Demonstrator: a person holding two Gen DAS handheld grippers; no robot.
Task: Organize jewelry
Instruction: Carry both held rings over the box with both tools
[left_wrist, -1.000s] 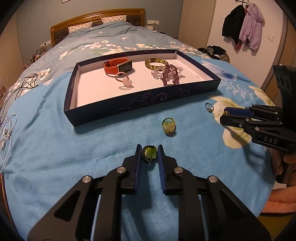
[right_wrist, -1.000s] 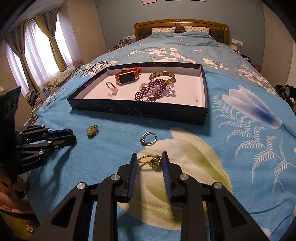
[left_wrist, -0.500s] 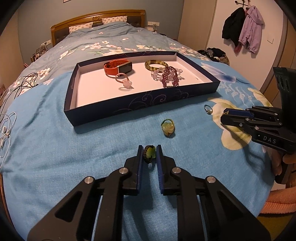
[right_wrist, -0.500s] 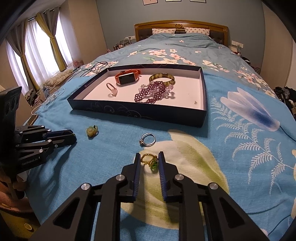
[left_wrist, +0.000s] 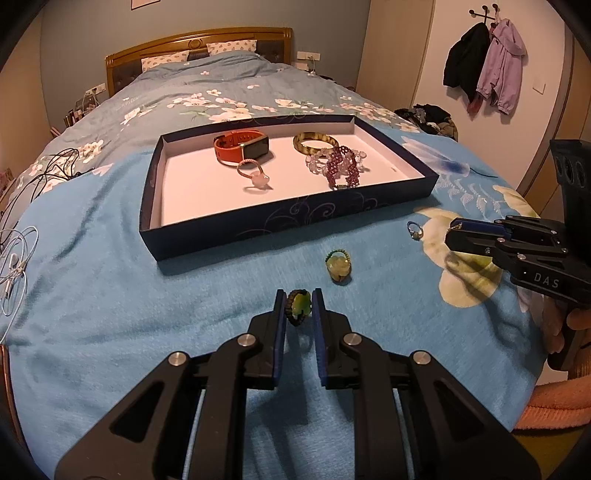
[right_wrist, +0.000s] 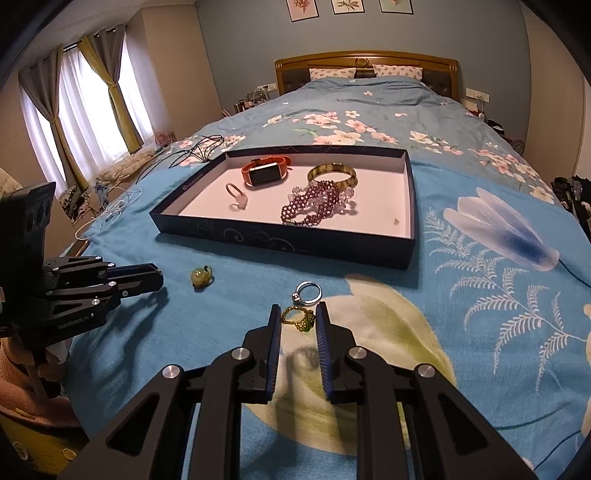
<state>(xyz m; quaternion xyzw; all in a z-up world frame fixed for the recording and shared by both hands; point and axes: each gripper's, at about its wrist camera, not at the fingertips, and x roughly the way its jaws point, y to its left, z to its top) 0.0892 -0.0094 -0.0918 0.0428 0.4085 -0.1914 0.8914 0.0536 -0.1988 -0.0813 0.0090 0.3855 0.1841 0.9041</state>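
A: Left wrist view: low over the bed (left_wrist: 110, 295), tilted down along its own fingers (left_wrist: 280, 314), facing the headboard (left_wrist: 199, 37) at 12 o'clock. Tray (left_wrist: 295, 218) close ahead at 12, coats (left_wrist: 484, 59) at 2.

B: Right wrist view: same low height, same downward tilt, also facing the headboard (right_wrist: 365, 59). Tray (right_wrist: 280, 240) at 12, curtains (right_wrist: 74, 96) at 10.

A: Shared: tray, blanket, headboard. Right gripper (left_wrist: 454, 230) at 3 in the left view.

B: Left gripper (right_wrist: 157, 277) at 9 in the right view. Set side by side, near each other.
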